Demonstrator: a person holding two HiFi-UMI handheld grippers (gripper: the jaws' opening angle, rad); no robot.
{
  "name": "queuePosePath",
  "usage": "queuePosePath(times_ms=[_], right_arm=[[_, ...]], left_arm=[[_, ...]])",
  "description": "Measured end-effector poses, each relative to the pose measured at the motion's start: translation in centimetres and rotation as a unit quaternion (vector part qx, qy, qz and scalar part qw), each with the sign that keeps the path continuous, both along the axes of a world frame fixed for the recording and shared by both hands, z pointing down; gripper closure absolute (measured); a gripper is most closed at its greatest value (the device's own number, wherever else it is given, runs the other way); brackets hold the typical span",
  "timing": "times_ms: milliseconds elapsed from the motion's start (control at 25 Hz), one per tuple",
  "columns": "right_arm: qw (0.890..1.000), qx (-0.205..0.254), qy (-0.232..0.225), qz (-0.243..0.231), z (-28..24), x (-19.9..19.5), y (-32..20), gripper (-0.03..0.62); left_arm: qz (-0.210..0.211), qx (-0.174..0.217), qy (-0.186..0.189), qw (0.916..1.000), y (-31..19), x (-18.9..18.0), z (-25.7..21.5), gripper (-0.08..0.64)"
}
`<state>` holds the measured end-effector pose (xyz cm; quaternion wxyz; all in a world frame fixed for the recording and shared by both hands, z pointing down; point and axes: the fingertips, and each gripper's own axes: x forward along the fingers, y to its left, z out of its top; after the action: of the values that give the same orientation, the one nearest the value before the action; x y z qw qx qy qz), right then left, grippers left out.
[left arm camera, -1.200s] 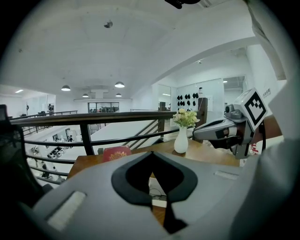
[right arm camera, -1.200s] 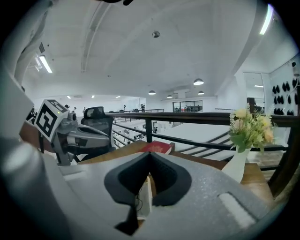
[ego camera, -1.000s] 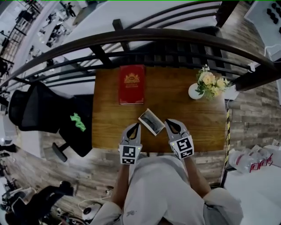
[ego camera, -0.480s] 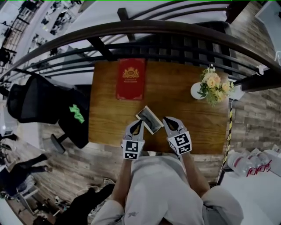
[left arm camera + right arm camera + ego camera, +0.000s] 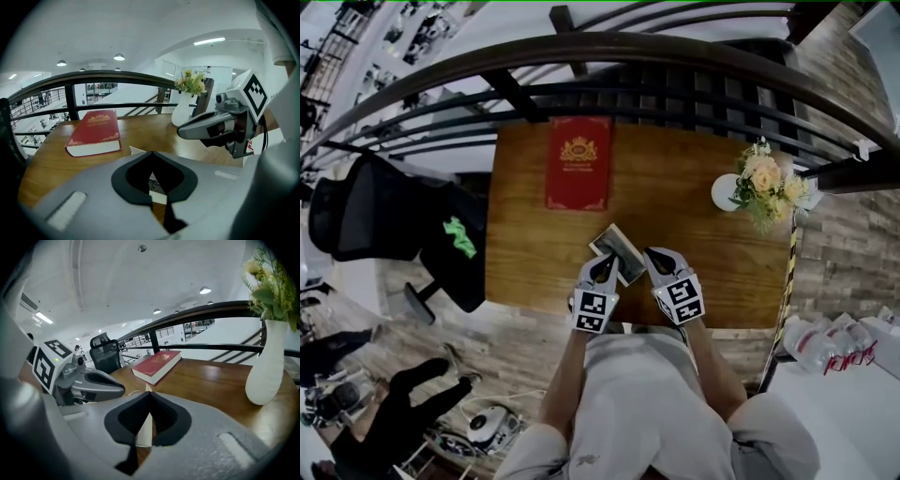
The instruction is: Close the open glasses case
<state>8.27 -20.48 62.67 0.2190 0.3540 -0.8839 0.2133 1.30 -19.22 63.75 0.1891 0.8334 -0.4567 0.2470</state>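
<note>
A big bright room lies below a black railing (image 5: pixel 581 52). A brown wooden table (image 5: pixel 534 244) stands against the railing. A black chair (image 5: pixel 375 216) sits off the table's left side.

A red book (image 5: pixel 578 175) lies flat at the far side of the table. A white vase (image 5: pixel 727 192) with pale flowers (image 5: pixel 769 183) stands near the right edge, well apart from the book.

The person holds the left gripper (image 5: pixel 605 267) and the right gripper (image 5: pixel 651 257) over the table's near edge. Each one has its jaws pressed together at the tips and holds nothing.

The glasses case (image 5: pixel 617 251) lies open and turned at a slant, between the two gripper tips and right by them.
</note>
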Motion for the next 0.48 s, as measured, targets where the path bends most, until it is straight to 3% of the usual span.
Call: queuePosePath(times_ms=[480], right_arm=[[0.999, -0.037, 0.029, -0.005, 3.7, -0.5, -0.3, 0.589]], left_arm=[[0.036, -0.041, 0.001, 0.9985, -0.6, 1.2, 4.4, 0.540]])
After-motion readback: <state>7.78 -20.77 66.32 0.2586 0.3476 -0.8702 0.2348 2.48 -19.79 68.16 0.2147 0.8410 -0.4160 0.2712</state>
